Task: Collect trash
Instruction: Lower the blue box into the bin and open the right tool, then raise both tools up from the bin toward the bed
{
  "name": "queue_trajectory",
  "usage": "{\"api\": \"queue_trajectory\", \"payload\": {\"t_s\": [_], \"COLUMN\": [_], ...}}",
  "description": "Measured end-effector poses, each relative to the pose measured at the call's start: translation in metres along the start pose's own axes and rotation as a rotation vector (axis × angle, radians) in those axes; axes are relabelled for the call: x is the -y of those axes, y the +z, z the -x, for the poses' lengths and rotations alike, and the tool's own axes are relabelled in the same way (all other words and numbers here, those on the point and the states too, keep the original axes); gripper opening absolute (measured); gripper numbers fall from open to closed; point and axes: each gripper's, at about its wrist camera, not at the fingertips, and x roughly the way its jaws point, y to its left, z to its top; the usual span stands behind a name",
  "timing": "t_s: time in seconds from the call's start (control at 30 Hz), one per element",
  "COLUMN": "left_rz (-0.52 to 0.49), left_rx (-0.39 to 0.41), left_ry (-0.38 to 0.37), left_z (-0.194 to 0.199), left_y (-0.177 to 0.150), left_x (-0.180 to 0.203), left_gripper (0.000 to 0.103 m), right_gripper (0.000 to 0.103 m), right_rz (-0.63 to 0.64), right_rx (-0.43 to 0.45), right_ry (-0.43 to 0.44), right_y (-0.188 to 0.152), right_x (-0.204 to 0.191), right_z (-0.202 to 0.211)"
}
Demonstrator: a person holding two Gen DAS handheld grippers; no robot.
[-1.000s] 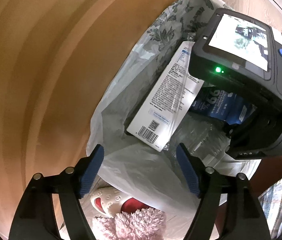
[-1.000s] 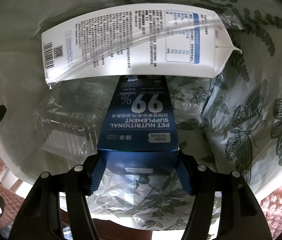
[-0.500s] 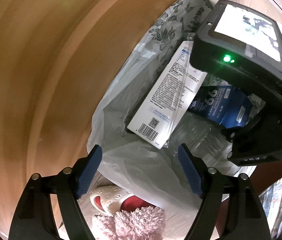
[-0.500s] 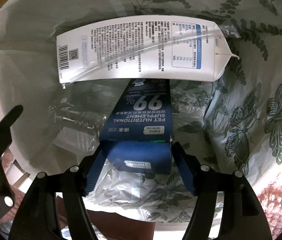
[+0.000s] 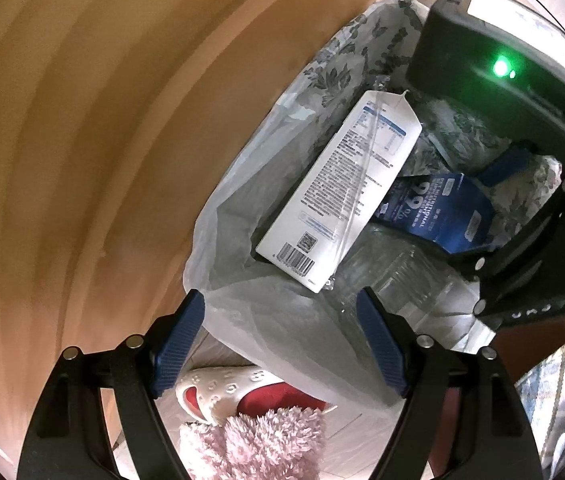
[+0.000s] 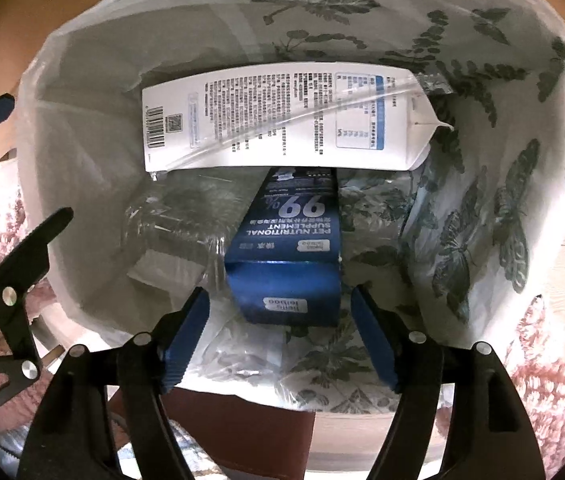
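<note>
A dark blue supplement box (image 6: 286,264) lies in the leaf-printed trash bag (image 6: 462,92) under a white carton (image 6: 282,120), freed from the right gripper (image 6: 280,336), jaws just widened, while the left gripper (image 5: 282,344) gapes empty over the bag's rim.

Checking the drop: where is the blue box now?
In the right wrist view the blue box lies in the bag, centre, its far end under the white carton, beside a clear bottle.

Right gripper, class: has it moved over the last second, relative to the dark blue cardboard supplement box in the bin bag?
Yes. The right gripper has pulled up and away from the dark blue cardboard supplement box; its jaws have just been opening, pads clear of it.
</note>
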Motion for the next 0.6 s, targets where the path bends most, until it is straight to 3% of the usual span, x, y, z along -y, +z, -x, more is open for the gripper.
{"api": "queue_trajectory", "payload": {"t_s": [0.6], "left_rz": [0.105], "left_rx": [0.111], "left_ry": [0.025], "left_z": [0.045], "left_y": [-0.017], "left_x": [-0.002], "left_gripper": [0.075], "right_gripper": [0.093], "right_rz": [-0.046], "right_rx": [0.177], "right_ry": [0.026], "right_y": [-0.044], "right_x": [0.016], "right_z": [0.078]}}
